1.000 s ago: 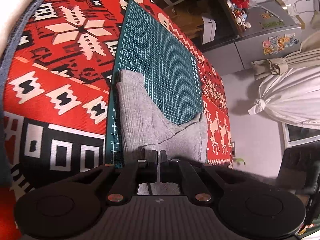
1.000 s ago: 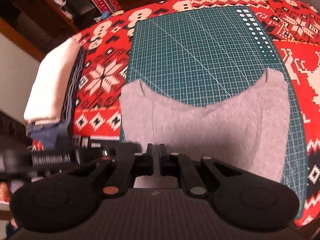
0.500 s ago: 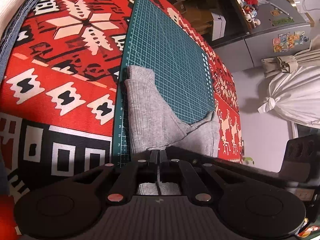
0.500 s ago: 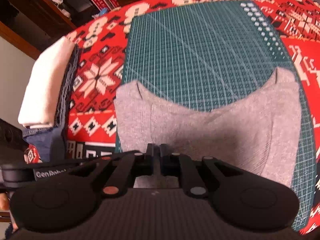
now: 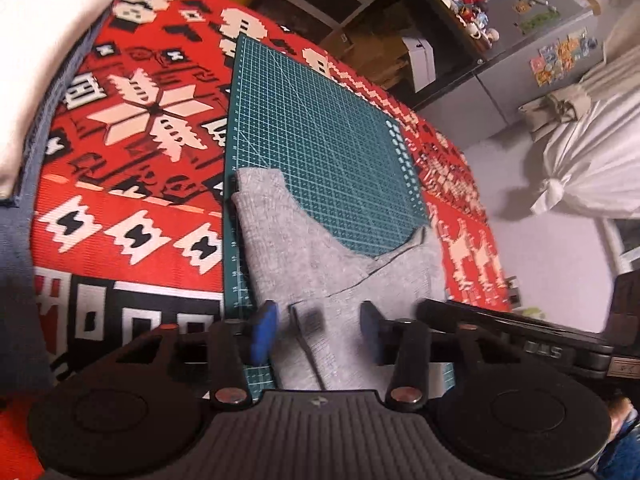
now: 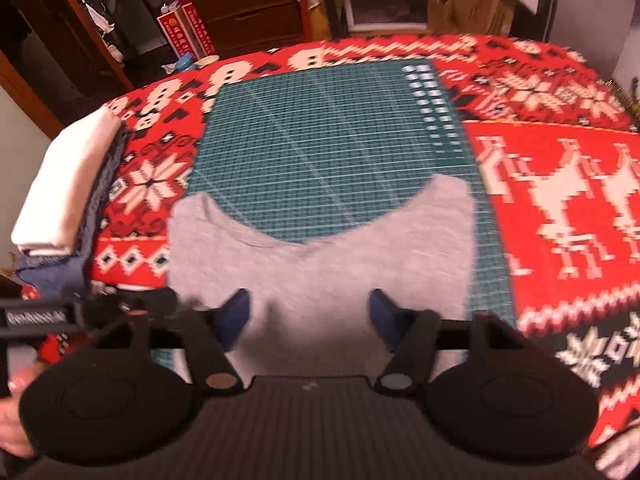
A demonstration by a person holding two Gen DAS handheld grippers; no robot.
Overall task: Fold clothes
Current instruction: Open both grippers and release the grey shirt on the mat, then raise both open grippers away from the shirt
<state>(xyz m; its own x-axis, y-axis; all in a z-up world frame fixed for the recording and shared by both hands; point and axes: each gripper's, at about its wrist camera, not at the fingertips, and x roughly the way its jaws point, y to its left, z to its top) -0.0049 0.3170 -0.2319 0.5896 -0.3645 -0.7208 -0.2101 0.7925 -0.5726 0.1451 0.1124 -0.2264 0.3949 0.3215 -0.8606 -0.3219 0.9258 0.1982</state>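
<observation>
While both tools gape, grey garment (image 6: 320,264) lies on green mat (image 6: 320,140).

The scene is viewed from two fisheye cameras, each mounted just behind a gripper's fingers and aimed forward and down, close over the near edge of the green cutting mat (image 5: 320,152). The left view is angled across the mat towards the fridge (image 5: 540,52). The right view is faced squarely towards the dark cabinets (image 6: 248,4). The mat, grey garment (image 6: 320,264) and red patterned cloth (image 6: 560,208) are shared.
</observation>
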